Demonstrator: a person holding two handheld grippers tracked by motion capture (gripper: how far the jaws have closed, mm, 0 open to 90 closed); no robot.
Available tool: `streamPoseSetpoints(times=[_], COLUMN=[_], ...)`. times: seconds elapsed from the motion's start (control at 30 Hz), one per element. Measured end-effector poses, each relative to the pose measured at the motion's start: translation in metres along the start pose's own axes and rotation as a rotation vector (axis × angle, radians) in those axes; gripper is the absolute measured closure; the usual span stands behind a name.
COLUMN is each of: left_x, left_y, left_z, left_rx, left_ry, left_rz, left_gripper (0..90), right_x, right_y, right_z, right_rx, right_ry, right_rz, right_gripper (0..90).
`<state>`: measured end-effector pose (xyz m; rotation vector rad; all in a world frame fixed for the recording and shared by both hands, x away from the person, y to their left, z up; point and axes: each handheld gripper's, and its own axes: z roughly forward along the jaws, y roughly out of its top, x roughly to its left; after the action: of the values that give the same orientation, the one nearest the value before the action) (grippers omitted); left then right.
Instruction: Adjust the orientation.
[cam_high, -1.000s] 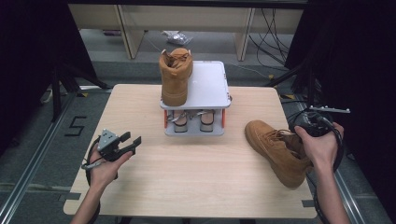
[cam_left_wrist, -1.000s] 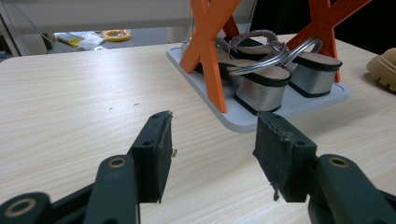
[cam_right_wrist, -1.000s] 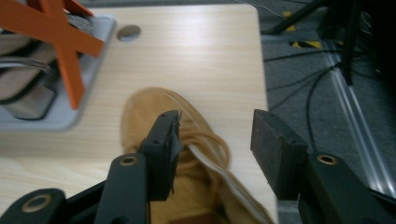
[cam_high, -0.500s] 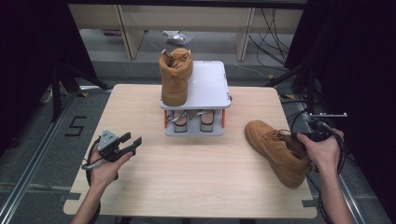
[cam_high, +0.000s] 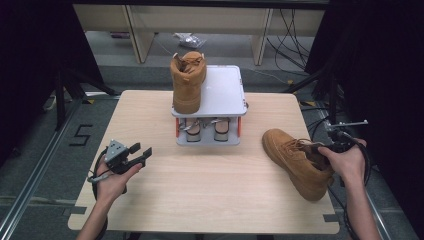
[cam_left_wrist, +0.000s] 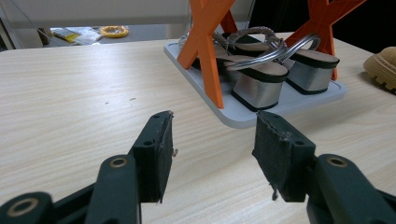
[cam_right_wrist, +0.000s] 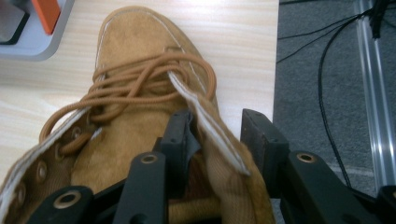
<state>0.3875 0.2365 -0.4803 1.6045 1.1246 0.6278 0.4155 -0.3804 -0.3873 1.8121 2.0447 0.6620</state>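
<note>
- The right claw (cam_right_wrist: 212, 135) is straddling the ankle collar of the tan boot (cam_high: 295, 160) lying on its side at the tabletop's (cam_high: 210, 200) right edge, one jaw inside the opening, one outside.
- Its jaws have just been closing on the collar; whether both pads are already pressing, I cannot tell.
- A good grip is probably needing a deeper bite before lifting toward the shoe rack (cam_high: 222, 95).
- The left claw (cam_left_wrist: 212, 149) is resting apart, empty.

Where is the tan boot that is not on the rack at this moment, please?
In the high view the loose tan boot lies on the table's right side, right of the shoe rack, its collar between the right gripper's jaws.
</note>
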Motion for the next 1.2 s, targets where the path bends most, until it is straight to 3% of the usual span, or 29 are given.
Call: streamPoseSetpoints(times=[0.03, 0.07, 0.1, 0.13, 0.17, 0.23, 0.27, 0.3, 0.33, 0.43, 0.47, 0.5, 0.53, 0.57, 0.6, 0.63, 0.67, 0.7, 0.8, 0.83, 0.87, 0.93, 1.03, 1.1, 1.13, 1.2], left_x=[0.000, 0.000, -0.001, 0.000, -0.001, -0.001, -0.001, -0.001, -0.001, -0.001, -0.001, -0.001, -0.001, -0.002, -0.001, -0.001, -0.001, -0.001, -0.002, -0.002, -0.002, -0.002, -0.002, -0.002, -0.003, -0.003], left_y=[0.000, 0.000, 0.000, -0.001, -0.001, -0.001, -0.001, -0.001, -0.001, -0.001, -0.002, -0.002, -0.002, -0.002, -0.002, -0.002, -0.002, -0.002, -0.003, -0.003, -0.003, -0.003, -0.003, -0.003, -0.003, -0.003], left_z=[0.000, 0.000, 0.000, 0.001, 0.001, 0.000, 0.000, 0.000, 0.000, 0.000, 0.000, 0.000, 0.000, 0.000, 0.000, 0.000, 0.000, 0.000, 0.001, 0.001, 0.001, 0.001, 0.002, 0.003, 0.003, 0.003], left_rx=[0.005, 0.005, 0.005, 0.002, 0.004, 0.008, 0.009, 0.009, 0.009, 0.005, 0.008, 0.009, 0.009, 0.009, 0.009, 0.009, 0.010, 0.013, 0.013, 0.013, 0.015, 0.015, 0.011, 0.012, 0.012, 0.012], left_ry=[0.005, 0.005, 0.004, -0.001, -0.001, 0.000, 0.002, 0.002, 0.002, 0.001, 0.001, 0.000, -0.001, -0.001, -0.001, -0.001, 0.000, 0.000, -0.001, -0.001, -0.002, -0.002, -0.007, -0.009, -0.008, -0.009], left_rz=[0.000, 0.000, -0.001, -0.001, 0.000, 0.000, 0.000, 0.000, 0.000, -0.003, -0.003, -0.003, -0.003, -0.003, -0.005, -0.005, -0.005, -0.003, -0.004, -0.005, -0.005, -0.004, -0.005, -0.008, -0.007, -0.006], left_gripper=[46.7, 46.7, 46.7, 46.8, 46.8, 46.8, 46.8, 46.8, 46.9, 47.0, 46.9, 47.0, 47.0, 47.0, 47.0, 47.0, 47.1, 47.1, 47.2, 47.2, 47.2, 47.2, 47.2, 47.2, 47.2, 47.2], right_x=[0.002, 0.000, 0.001, -0.002, 0.000, -0.005, -0.002, -0.004, 0.000, -0.003, 0.001, 0.000, -0.001, -0.002, -0.006, -0.001, -0.004, -0.001, -0.007, -0.007, -0.002, 0.002, -0.001, 0.004, 0.003, 0.005], right_y=[-0.001, -0.002, -0.003, -0.004, -0.006, -0.007, -0.008, -0.008, -0.009, -0.007, -0.006, -0.007, -0.005, -0.006, -0.004, -0.004, -0.004, -0.004, -0.002, -0.001, -0.001, 0.001, 0.002, 0.003, 0.003, 0.004], right_z=[-0.001, 0.000, -0.002, -0.002, -0.002, -0.002, -0.003, -0.004, -0.004, -0.003, -0.004, 0.000, 0.000, 0.002, 0.003, 0.002, 0.004, 0.006, 0.005, 0.005, 0.005, 0.001, 0.001, -0.001, -0.002, -0.003], right_rx=[0.012, -0.001, 0.024, 0.018, 0.033, 0.015, 0.022, 0.021, 0.026, 0.033, 0.043, 0.015, 0.050, 0.030, 0.058, 0.081, 0.084, 0.084, 0.095, 0.101, 0.099, 0.156, 0.172, 0.179, 0.185, 0.193], right_ry=[0.003, 0.004, 0.001, -0.002, 0.007, 0.014, 0.014, 0.014, 0.022, 0.017, 0.005, -0.004, -0.001, 0.009, 0.018, 0.023, 0.029, 0.021, 0.038, 0.046, 0.034, 0.039, 0.056, 0.075, 0.067, 0.074], right_rz=[0.042, 0.008, 0.041, -0.006, 0.031, -0.026, 0.014, -0.009, 0.035, -0.039, 0.013, 0.010, 0.021, 0.004, -0.035, 0.040, -0.004, 0.043, -0.035, -0.029, 0.012, 0.069, 0.037, 0.092, 0.068, 0.082], right_gripper=[64.0, 64.2, 64.4, 64.7, 65.0, 66.5, 67.0, 67.4, 67.5, 67.3, 67.2, 67.2, 67.3, 67.6, 68.2, 68.8, 69.6, 70.4, 74.7, 76.2, 77.3, 78.6, 80.1, 80.9, 81.3, 81.8])
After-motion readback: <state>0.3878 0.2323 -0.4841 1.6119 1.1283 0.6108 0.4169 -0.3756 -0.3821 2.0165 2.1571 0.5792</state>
